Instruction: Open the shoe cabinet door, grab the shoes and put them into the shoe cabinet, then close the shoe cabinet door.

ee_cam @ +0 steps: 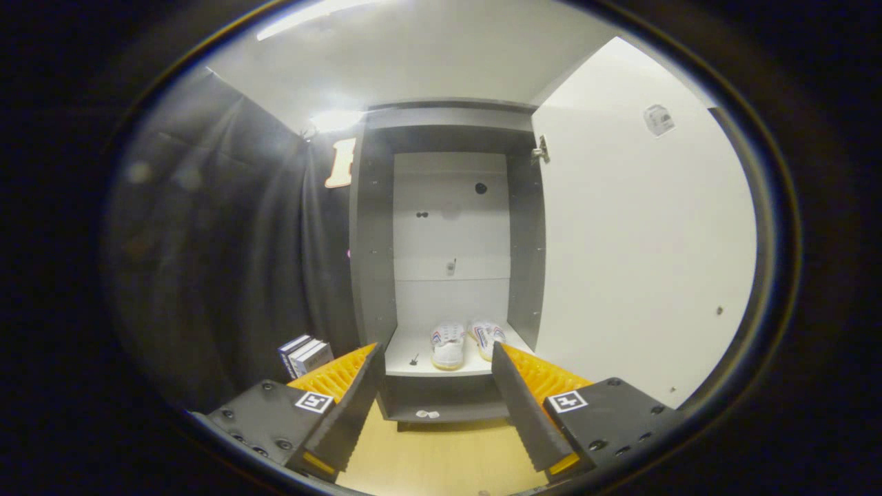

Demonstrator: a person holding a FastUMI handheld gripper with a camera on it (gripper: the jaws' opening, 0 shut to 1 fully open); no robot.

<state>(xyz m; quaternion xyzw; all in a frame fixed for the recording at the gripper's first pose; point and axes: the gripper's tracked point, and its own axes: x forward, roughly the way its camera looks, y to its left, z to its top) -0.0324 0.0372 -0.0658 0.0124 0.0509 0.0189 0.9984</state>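
Ahead of you the cabinet (448,262) stands open, its door (641,262) swung wide to the right and hanging from a hinge (541,151) at its top corner. The bottom shelf (420,358) carries the shoes (465,342): a pale pair set side by side, toes toward you, resting from the middle of the shelf's front edge toward its right side. A small dark thing (414,359), too small to make out, perhaps a screw, lies near the shelf's left front corner. On the floor (441,461) to the left of the cabinet sits a short stack of books (305,354). Your claw (438,396) is spread apart, holding nothing, with the shoes just beyond its fingers and the shelf's front edge between them.
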